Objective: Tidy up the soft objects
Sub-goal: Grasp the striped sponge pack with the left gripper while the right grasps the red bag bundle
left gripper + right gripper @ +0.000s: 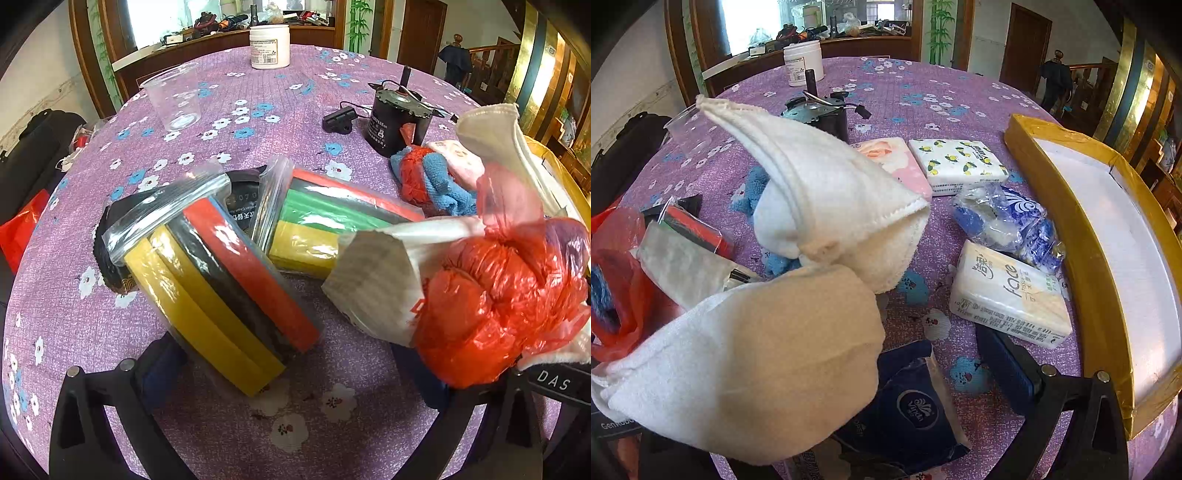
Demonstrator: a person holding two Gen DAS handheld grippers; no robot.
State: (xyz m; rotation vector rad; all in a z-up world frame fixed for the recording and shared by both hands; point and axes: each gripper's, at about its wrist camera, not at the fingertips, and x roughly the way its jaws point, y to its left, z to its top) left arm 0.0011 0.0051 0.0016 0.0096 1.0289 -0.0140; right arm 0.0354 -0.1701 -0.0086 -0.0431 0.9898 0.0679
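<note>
The right claw [827, 417] looks spread, its near finger hidden under the limp, light towel [798, 280]; a bunched fold would hold best.

The left claw [291, 373] is spread, its right finger against the crinkly red bag [491, 314].

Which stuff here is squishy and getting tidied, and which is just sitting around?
Squishy things for the job:
white cloth
crumpled red plastic bag
bagged coloured sponges
white tissue pack

Just lying about:
clear plastic cup
white jar
black motor

Purple floral tablecloth [258, 92]; white towel [820, 192]; red plastic bag [491, 306]; gold-edged tray [1071, 229].
</note>
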